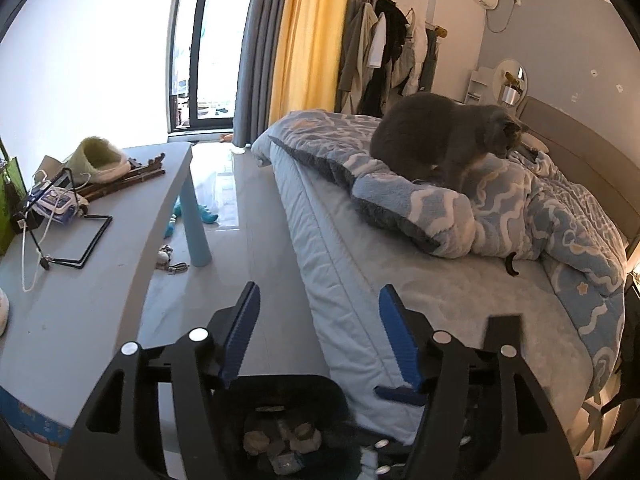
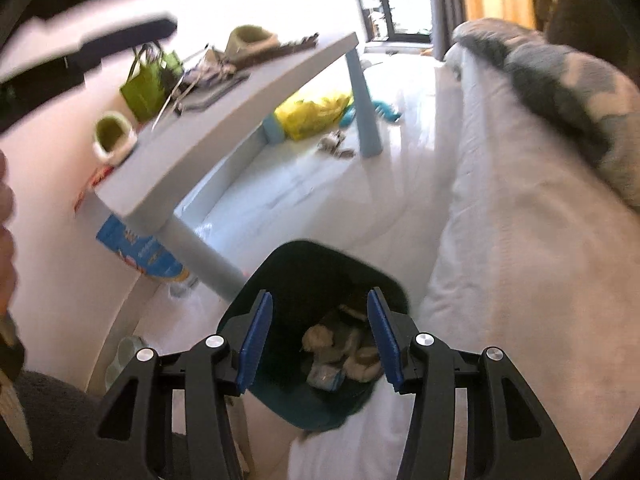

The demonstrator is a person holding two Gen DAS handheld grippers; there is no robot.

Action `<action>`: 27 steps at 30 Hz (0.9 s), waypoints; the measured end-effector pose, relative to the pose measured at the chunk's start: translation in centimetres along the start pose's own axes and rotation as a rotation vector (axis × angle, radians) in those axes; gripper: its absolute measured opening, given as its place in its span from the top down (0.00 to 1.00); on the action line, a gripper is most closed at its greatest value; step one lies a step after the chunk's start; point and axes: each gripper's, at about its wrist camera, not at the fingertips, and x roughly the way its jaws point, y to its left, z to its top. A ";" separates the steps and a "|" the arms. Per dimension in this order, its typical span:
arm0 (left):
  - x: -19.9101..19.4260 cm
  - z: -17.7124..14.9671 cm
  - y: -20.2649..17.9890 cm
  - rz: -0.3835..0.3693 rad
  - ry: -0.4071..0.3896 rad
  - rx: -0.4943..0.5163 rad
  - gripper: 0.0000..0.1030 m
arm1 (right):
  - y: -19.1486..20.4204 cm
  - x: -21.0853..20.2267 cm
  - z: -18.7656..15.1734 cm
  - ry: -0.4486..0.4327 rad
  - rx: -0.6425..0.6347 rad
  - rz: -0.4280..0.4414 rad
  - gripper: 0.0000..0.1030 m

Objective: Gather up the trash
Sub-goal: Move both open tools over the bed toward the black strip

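Note:
A dark trash bin (image 2: 316, 264) stands on the floor between the table and the bed, holding crumpled paper and wrappers (image 2: 340, 348). My right gripper (image 2: 320, 336) hangs just above the bin's mouth, open, with nothing between its blue pads (image 2: 256, 340). In the left wrist view the same bin (image 1: 280, 386) shows at the bottom edge with its crumpled trash (image 1: 280, 440). My left gripper (image 1: 320, 324) is above it and is open and empty, pointing out over the floor along the bed's edge.
A grey table (image 1: 100, 300) on the left carries a green slipper (image 1: 100, 158), a wire stand and cables. The bed (image 1: 400, 272) on the right has a blue blanket and a grey cat (image 1: 440, 136). A yellow bag (image 2: 316, 112) lies under the table, and small items litter the floor (image 1: 172, 260).

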 end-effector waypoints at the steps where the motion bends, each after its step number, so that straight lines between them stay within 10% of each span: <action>1: 0.2 0.0 -0.5 -0.004 0.001 0.003 0.35 | -0.7 -0.8 0.0 -0.017 0.006 -0.009 0.50; 27: 5.8 -2.1 -12.7 -0.115 0.081 0.133 0.18 | -15.6 -12.1 -3.1 -0.193 0.199 -0.268 0.49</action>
